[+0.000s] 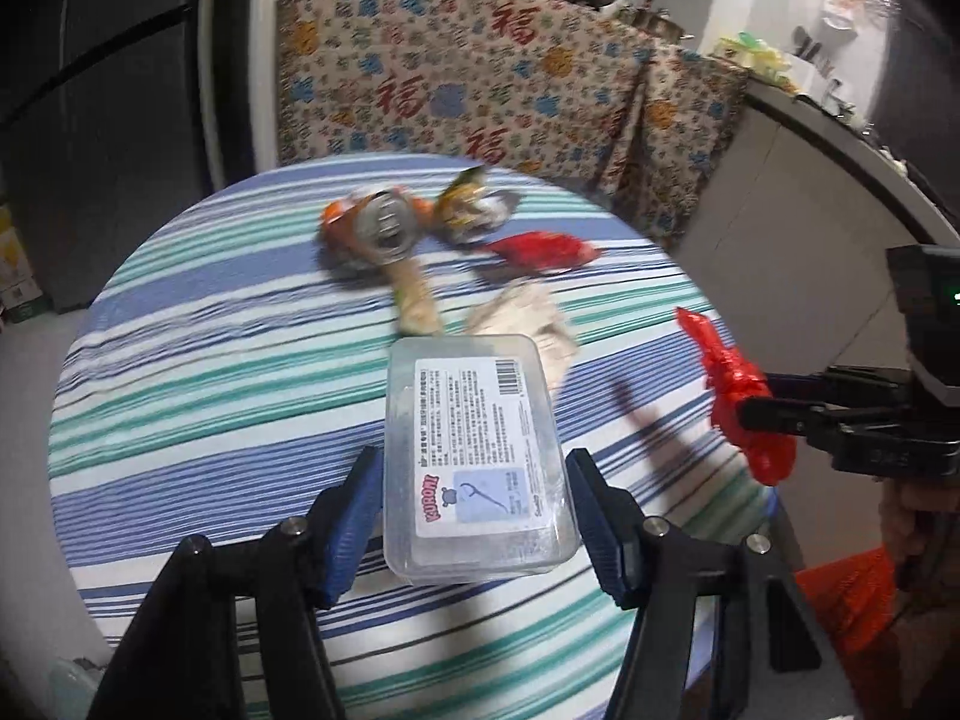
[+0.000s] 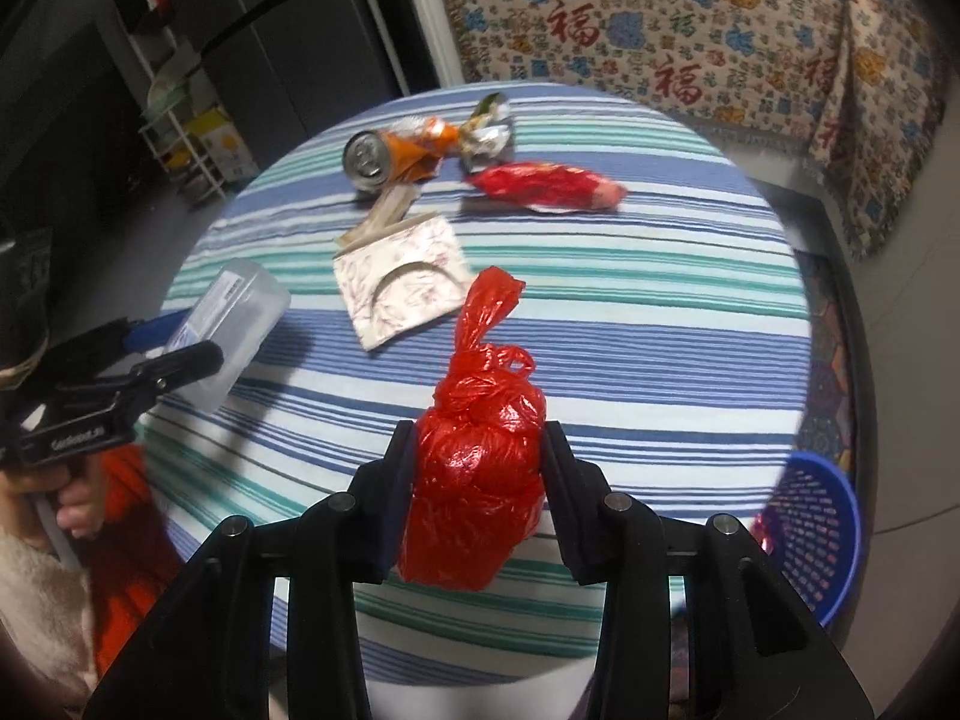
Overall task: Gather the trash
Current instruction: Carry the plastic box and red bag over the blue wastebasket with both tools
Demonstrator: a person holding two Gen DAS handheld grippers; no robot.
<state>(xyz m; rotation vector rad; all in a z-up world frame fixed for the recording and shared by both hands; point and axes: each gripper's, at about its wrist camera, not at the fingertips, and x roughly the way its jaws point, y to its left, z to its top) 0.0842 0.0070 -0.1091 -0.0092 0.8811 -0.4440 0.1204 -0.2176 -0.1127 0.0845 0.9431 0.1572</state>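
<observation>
My left gripper (image 1: 473, 480) is shut on a clear plastic box (image 1: 468, 408) with a white label, held above the striped round table (image 1: 210, 360). In the right wrist view that box (image 2: 240, 312) hangs at the left in the left gripper (image 2: 192, 339). My right gripper (image 2: 477, 456) is shut on a knotted red plastic bag (image 2: 480, 414), lifted off the table (image 2: 660, 330). The bag (image 1: 735, 396) also shows at the right edge of the left wrist view. On the table lie a crushed orange can (image 2: 384, 156), a foil wrapper (image 2: 486, 126), a red wrapper (image 2: 546, 186), a patterned card piece (image 2: 402, 288) and a pale stick (image 2: 390, 210).
A blue mesh basket (image 2: 810, 540) stands on the floor right of the table. Behind the table is furniture draped in a flowered cloth (image 2: 690, 30). A dark fridge (image 2: 288, 48) and a small shelf (image 2: 192, 144) stand at the back left. A person's hand (image 2: 72, 504) grips the left handle.
</observation>
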